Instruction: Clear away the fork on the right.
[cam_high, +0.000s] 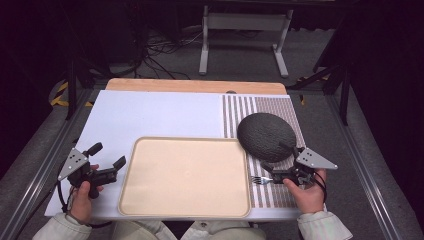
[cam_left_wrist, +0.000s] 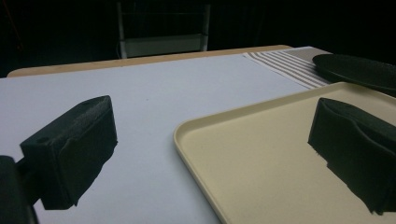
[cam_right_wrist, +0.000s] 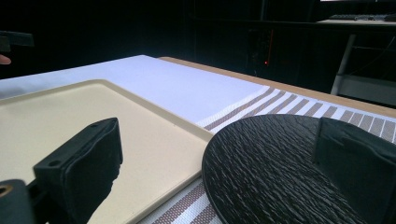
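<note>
Right gripper (cam_high: 270, 172) beside fork (cam_high: 260, 180), seen from high view.

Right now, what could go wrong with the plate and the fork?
The dark plate overlaps the corner of the beige tray, so it may sit tilted; nudging it could make it rock or slide. The fork lies right beside the tray's edge and the right gripper, whose jaws are open, so a careless move could knock it aside.
</note>
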